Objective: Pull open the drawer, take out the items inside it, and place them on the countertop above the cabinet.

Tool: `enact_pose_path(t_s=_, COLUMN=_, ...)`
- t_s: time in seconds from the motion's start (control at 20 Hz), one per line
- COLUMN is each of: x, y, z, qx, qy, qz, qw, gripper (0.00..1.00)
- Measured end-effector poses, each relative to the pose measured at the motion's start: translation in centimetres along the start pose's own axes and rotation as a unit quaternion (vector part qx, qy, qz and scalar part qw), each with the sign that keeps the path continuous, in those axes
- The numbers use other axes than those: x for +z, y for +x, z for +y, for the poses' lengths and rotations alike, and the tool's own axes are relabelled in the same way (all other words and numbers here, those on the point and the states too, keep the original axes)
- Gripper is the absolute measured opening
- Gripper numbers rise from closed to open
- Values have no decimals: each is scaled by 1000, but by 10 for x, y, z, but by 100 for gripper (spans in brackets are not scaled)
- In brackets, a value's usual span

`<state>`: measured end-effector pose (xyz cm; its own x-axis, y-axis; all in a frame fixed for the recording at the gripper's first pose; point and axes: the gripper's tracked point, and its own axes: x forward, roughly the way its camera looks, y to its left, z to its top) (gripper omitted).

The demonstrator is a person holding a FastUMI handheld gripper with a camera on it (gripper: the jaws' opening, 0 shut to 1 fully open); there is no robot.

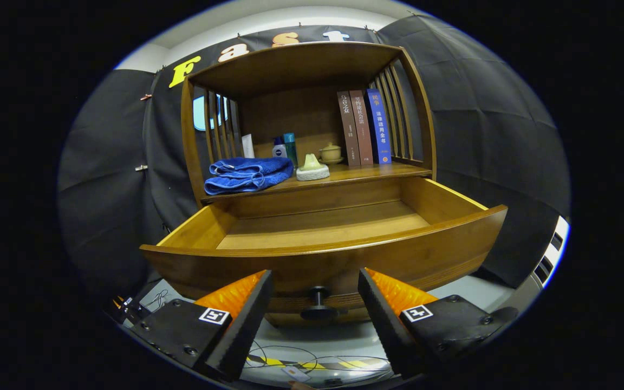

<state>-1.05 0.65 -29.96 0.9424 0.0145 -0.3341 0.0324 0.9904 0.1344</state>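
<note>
The drawer [323, 238] stands pulled out of the wooden cabinet [306, 70], just ahead of the claw [315, 319] and a little above it. Its long axis runs across the claw, from one finger side to the other, and its curved front panel faces the claw. The round dark knob [318, 303] on this panel sits between the two fingers, with a gap on each side, so the claw is spread apart and clamps on nothing.

The part of the drawer floor that can be seen is bare wood; the strip nearest the claw is hidden behind the front panel, so I cannot tell if something lies there. The lower part of the cabinet is cut off behind the drawer and the fingers.

Beyond the drawer, the desk [366, 172] of the cabinet carries a folded blue towel [247, 174], a pale small object on a white round base [312, 168], two bottles [285, 147], a small lidded cup on a saucer [331, 153] and three upright books [364, 127]. What the pale object is stays hard to make out.

Black cloth [485, 141] closes the booth around the cabinet. Below the claw, the light floor [339, 346] shows thin cables and a yellow-black striped tape [268, 362].
</note>
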Motion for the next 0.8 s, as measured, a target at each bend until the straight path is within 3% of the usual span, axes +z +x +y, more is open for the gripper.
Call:
enact_pose_path(t_s=0.55, x=2, y=13, z=0, qx=-3, qy=8, qz=-7, qw=1000, gripper=99)
enact_pose_path(t_s=0.8, x=15, y=50, z=1, qx=-2, qy=7, qz=1, qw=1000, gripper=99)
